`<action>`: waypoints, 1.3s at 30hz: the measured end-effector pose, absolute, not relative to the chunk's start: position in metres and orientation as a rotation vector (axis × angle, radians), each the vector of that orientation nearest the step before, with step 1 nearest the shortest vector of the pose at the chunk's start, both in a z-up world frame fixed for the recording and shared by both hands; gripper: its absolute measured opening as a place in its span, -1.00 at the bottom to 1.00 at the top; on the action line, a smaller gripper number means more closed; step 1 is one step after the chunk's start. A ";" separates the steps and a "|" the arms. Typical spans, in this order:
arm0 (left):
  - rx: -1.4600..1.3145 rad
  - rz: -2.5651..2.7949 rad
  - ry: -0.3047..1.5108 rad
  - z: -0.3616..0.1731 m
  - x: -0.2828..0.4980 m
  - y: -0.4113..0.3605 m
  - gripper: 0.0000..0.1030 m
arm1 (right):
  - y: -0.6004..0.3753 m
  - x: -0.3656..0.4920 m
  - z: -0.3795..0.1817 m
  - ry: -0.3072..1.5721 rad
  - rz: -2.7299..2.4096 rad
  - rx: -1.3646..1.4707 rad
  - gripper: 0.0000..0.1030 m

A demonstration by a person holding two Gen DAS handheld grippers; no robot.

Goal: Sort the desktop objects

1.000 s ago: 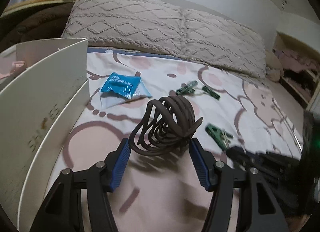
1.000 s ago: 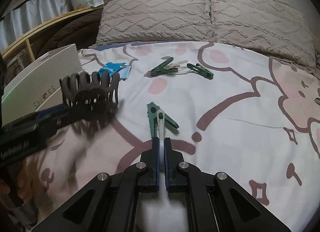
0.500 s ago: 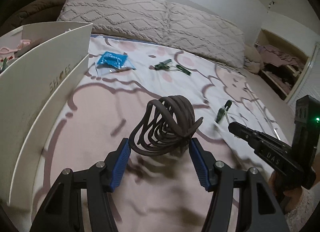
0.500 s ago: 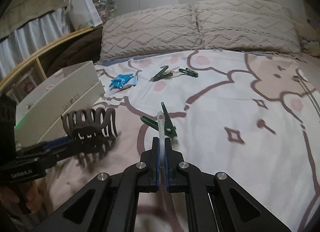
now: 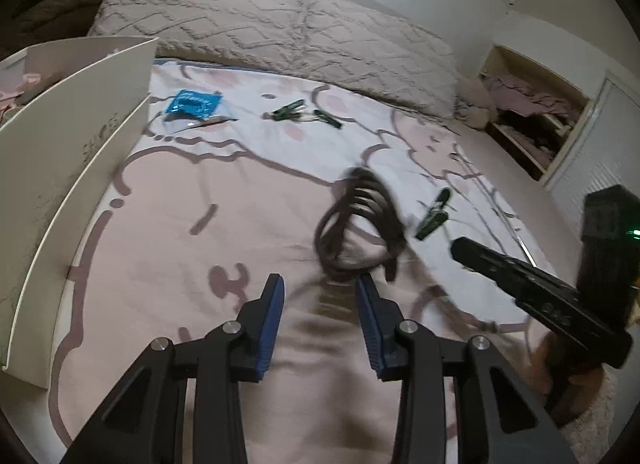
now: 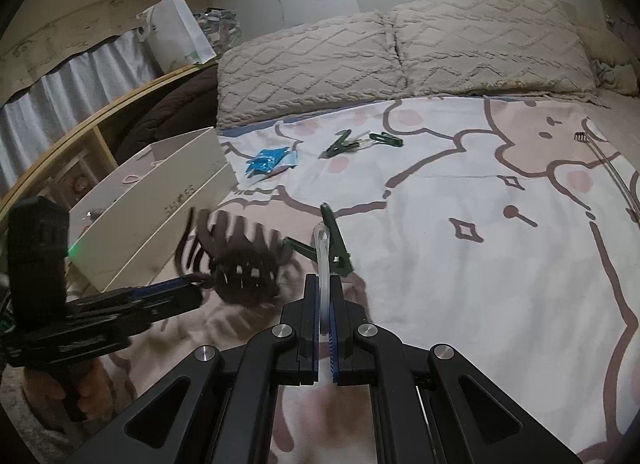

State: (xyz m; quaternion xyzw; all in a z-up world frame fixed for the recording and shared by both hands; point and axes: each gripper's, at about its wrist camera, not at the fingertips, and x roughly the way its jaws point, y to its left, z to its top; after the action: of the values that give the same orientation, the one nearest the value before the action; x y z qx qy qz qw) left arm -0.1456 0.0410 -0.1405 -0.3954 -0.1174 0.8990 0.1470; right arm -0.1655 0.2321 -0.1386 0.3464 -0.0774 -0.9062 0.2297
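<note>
Left gripper [image 5: 319, 284]: fingers had just been closing and stood part-way in, with a clear gap. Nothing was between the blue pads. The brown hair claw [image 5: 356, 223] sat just beyond the tips, off toward the right finger, heavily motion-blurred. In the right wrist view it seemed to touch the very end of the left gripper. Whether it was caught there or loose, I could not tell.

Right gripper [image 6: 325, 282]: fingers closed tight on the pale clear tab of a green clothes peg [image 6: 334, 238]. The peg stuck out past the tips, held above the bed sheet [image 6: 460, 284].

Layout on the bed:
- White box [image 5: 80, 135] stood on the left edge, open top, a divider wall inside, faint lettering on the side. Something pink lay in its far compartment, too small to identify.
- Blue packet [image 5: 194, 103] lay flat on the sheet, far left, near the box's far corner.
- Two more green pegs [image 5: 288, 109] and [image 5: 328, 118] lay just beside each other, right of the packet and well beyond both grippers.
- Two beige textured pillows [image 5: 280, 23] ran along the far edge of the bed.

The claw was near the held peg, to its left in the right wrist view. Part of a hand [image 6: 52, 396] showed under the left gripper's handle at the near left.
</note>
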 end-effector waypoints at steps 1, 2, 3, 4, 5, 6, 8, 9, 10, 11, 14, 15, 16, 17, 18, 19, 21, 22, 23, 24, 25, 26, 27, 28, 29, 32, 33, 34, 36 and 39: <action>-1.146 2.596 -0.347 -0.141 -0.146 0.039 -0.24 | 0.231 -0.165 -0.139 -0.207 -2.492 0.953 -0.91; -1.140 2.614 -0.350 -0.141 -0.146 0.037 -0.05 | 0.230 -0.165 -0.140 -0.204 -2.490 0.956 -0.91; -1.122 2.634 -0.342 -0.139 -0.144 0.037 0.16 | 0.230 -0.166 -0.141 -0.202 -2.489 0.962 -0.91; -1.098 2.657 -0.319 -0.136 -0.142 0.037 0.23 | 0.231 -0.167 -0.143 -0.205 -2.487 0.970 -0.91; -1.070 2.682 -0.281 -0.133 -0.140 0.039 0.27 | 0.232 -0.168 -0.145 -0.212 -2.485 0.979 -0.92; -1.043 2.698 -0.230 -0.130 -0.137 0.043 0.29 | 0.233 -0.168 -0.146 -0.222 -2.483 0.986 -0.91; -0.998 2.710 -0.132 -0.125 -0.132 0.052 0.35 | 0.236 -0.170 -0.148 -0.250 -2.476 0.998 -0.91; -0.978 2.710 -0.086 -0.124 -0.130 0.056 0.42 | 0.238 -0.171 -0.149 -0.262 -2.474 1.002 -0.92; -0.965 2.704 -0.048 -0.123 -0.128 0.060 0.43 | 0.240 -0.172 -0.149 -0.276 -2.473 1.005 -0.92; -0.957 2.689 -0.016 -0.124 -0.127 0.065 0.44 | 0.241 -0.172 -0.149 -0.286 -2.473 1.008 -0.92; -0.961 2.606 0.022 -0.125 -0.123 0.076 0.44 | 0.244 -0.172 -0.149 -0.311 -2.468 1.012 -0.92; -0.961 2.581 0.035 -0.125 -0.121 0.080 0.44 | 0.245 -0.172 -0.148 -0.314 -2.469 1.010 -0.92; -0.960 2.567 0.060 -0.125 -0.120 0.083 0.44 | 0.245 -0.171 -0.148 -0.316 -2.470 1.010 -0.92; -0.958 2.560 0.085 -0.125 -0.118 0.087 0.44 | 0.245 -0.171 -0.148 -0.317 -2.470 1.011 -0.92; -0.957 2.554 0.112 -0.125 -0.117 0.090 0.44 | 0.245 -0.171 -0.148 -0.320 -2.469 1.013 -0.92; -0.960 2.547 0.130 -0.126 -0.116 0.093 0.44 | 0.245 -0.172 -0.149 -0.324 -2.466 1.016 -0.92; -0.968 2.527 0.136 -0.128 -0.115 0.097 0.44 | 0.246 -0.172 -0.150 -0.327 -2.464 1.023 -0.92; -0.974 2.513 0.139 -0.129 -0.115 0.100 0.44 | 0.246 -0.173 -0.150 -0.327 -2.463 1.025 -0.92; -0.981 2.496 0.156 -0.130 -0.115 0.103 0.44 | 0.245 -0.173 -0.150 -0.327 -2.463 1.026 -0.92; -0.985 2.486 0.181 -0.131 -0.113 0.107 0.44 | 0.245 -0.173 -0.150 -0.327 -2.463 1.026 -0.92; -0.989 2.476 0.219 -0.131 -0.111 0.109 0.44 | 0.245 -0.173 -0.150 -0.328 -2.463 1.025 -0.92; -0.996 2.466 0.283 -0.132 -0.110 0.113 0.44 | 0.246 -0.173 -0.150 -0.330 -2.463 1.025 -0.92; -0.996 2.460 0.328 -0.133 -0.107 0.115 0.46 | 0.246 -0.173 -0.150 -0.334 -2.462 1.024 -0.92; -0.993 2.451 0.376 -0.133 -0.106 0.117 0.49 | 0.247 -0.173 -0.151 -0.337 -2.462 1.024 -0.92; -0.991 2.445 0.429 -0.134 -0.104 0.118 0.56 | 0.247 -0.174 -0.151 -0.341 -2.461 1.025 -0.92; -0.972 2.427 0.565 -0.136 -0.099 0.117 0.61 | 0.248 -0.175 -0.151 -0.350 -2.456 1.030 -0.92; -0.966 2.420 0.599 -0.136 -0.098 0.116 0.61 | 0.248 -0.175 -0.151 -0.352 -2.455 1.031 -0.92; -0.964 2.408 0.625 -0.136 -0.096 0.115 0.61 | 0.248 -0.175 -0.151 -0.352 -2.454 1.031 -0.92; -0.969 2.361 0.663 -0.138 -0.093 0.114 0.61 | 0.248 -0.175 -0.151 -0.351 -2.452 1.031 -0.92; -0.964 2.297 0.702 -0.139 -0.087 0.116 0.61 | 0.248 -0.175 -0.152 -0.349 -2.450 1.033 -0.91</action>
State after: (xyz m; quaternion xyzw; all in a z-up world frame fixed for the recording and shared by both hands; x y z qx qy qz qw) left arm -0.0868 0.1158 -0.1393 -0.3584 0.2608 0.8537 0.2733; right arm -0.1750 0.2482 -0.1517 0.3750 -0.1269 -0.8895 0.2282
